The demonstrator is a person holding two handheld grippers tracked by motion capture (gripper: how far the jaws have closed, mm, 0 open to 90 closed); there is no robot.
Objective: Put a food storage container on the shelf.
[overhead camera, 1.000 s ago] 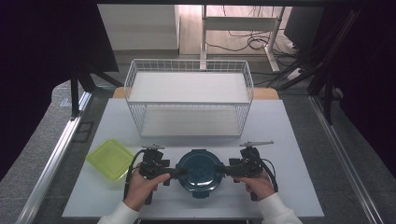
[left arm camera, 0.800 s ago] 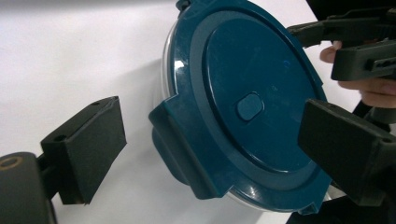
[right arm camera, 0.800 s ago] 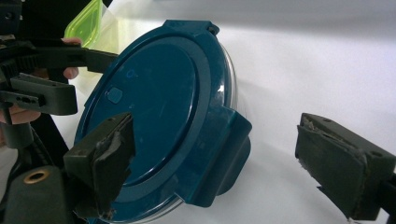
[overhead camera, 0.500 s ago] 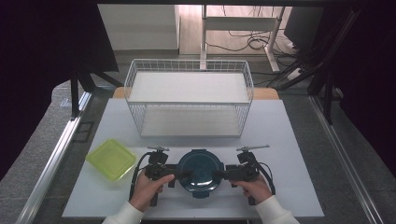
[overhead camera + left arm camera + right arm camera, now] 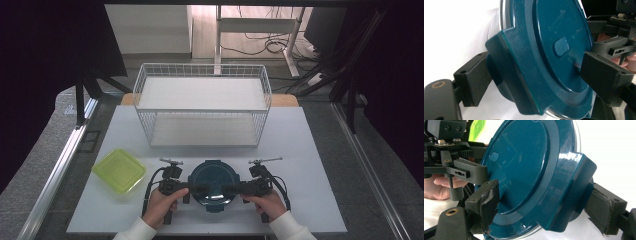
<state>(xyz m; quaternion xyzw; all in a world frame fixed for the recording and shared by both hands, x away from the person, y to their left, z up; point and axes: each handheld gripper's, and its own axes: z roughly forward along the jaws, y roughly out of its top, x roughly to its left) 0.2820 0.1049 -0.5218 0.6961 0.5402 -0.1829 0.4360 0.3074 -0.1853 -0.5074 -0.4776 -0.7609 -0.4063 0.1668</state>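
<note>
Hands drawn nearer, two tools, one container

A dim room around a lit white counter.
Beyond the fingers, the white counter stood on grey floor; farther off lay pale flooring with black cables, a desk leg, and dark curtains on both sides.

Container: the lid is covering its contents in the high view. Left tool view: picture edges are cutting off the container at top and bottom. Right tool view: its top and bottom are running out of the picture. Person's forearms are leaving the high view at the bottom edge.
</note>
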